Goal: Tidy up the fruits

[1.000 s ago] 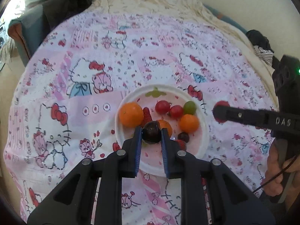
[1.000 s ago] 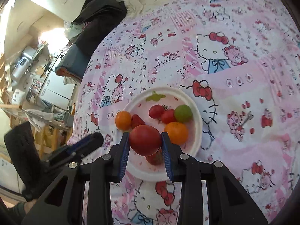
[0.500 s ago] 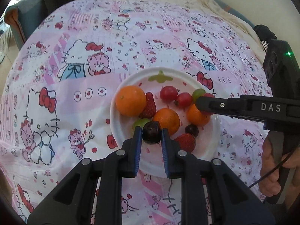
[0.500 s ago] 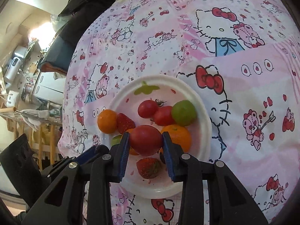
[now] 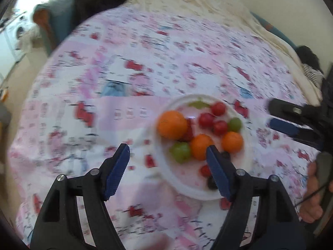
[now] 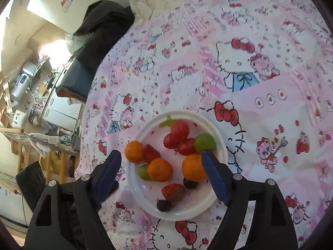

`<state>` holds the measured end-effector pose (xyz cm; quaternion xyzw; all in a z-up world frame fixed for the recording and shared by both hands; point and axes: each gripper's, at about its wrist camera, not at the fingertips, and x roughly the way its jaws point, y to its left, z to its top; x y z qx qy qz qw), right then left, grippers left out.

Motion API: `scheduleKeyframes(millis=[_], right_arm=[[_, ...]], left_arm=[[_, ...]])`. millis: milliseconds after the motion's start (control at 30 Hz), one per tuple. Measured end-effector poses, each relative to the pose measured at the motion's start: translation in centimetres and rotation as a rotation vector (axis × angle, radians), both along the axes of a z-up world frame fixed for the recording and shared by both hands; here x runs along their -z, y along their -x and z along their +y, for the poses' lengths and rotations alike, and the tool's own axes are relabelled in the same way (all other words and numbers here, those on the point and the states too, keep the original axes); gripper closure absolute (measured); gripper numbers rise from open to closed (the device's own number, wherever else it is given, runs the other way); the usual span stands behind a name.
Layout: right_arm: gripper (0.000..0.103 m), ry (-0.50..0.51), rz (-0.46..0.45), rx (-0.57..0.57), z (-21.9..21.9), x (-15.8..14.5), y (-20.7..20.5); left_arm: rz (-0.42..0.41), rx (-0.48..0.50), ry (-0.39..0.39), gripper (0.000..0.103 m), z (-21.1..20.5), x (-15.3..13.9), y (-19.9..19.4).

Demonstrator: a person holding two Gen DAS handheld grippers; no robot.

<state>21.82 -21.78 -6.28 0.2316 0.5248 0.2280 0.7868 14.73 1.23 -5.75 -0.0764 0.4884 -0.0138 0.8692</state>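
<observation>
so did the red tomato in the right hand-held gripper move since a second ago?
Yes. It left the right hand-held gripper, which is now open and empty, and now lies on the white plate among the red tomatoes near the far rim.

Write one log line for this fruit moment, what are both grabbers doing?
left gripper: open, empty | right gripper: open, empty | white plate: holds the oranges, tomatoes, grapes, strawberries | step: fruit on plate

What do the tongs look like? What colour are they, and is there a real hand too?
Each pair of tongs, left tongs and right tongs, has chunky black plastic arms with cut-out holes and small silver screws. The fingertips wear dark blue ribbed pads. Beside the left tongs, a bare hand grips the other tool's grey handle, with a thin black cable running by it.
</observation>
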Motion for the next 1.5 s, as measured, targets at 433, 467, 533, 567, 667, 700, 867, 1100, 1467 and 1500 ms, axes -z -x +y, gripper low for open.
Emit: scheduleKeyframes(millis=[433,467,533,567,667,700,867,1100,1467,1500], right_arm=[[0.008,0.189,-0.309,0.071,-2.1,-7.5,10.5],[0.007,0.211,-0.331,0.074,-2.1,-7.8,11.5],[0.005,0.251,-0.366,0.079,-1.9,-8.0,13.5],[0.003,0.268,-0.375,0.083,-1.8,-8.0,14.2],[0.001,0.275,-0.377,0.084,-1.5,-7.8,16.3],[0.001,0.274,-0.369,0.086,-1.5,-7.7,16.7],[0.001,0.330,-0.393,0.144,-1.2,-7.3,18.7],[0.001,0.383,-0.419,0.132,0.1,-6.9,19.6],[0.001,0.464,-0.444,0.122,1.5,-6.2,19.4],[0.001,0.466,-0.440,0.124,1.5,-6.2,19.4]], left_arm=[[-0.225,-0.079,-0.097,0.000,2.9,-7.7,7.2],[-0.223,-0.076,-0.096,0.000,3.0,-7.8,7.8],[-0.219,-0.074,-0.084,0.000,3.1,-7.8,8.8],[-0.218,-0.074,-0.075,0.000,3.2,-7.7,9.5],[-0.206,-0.069,-0.025,0.000,2.8,-7.1,11.2],[-0.203,-0.057,-0.007,0.000,2.4,-6.8,11.9],[-0.255,0.000,-0.072,0.000,0.3,-6.8,14.1],[-0.259,-0.003,-0.076,0.000,0.1,-6.5,14.0],[-0.258,-0.014,-0.047,0.000,0.1,-6.5,13.9],[-0.258,-0.015,-0.045,0.000,0.1,-6.5,13.9]])
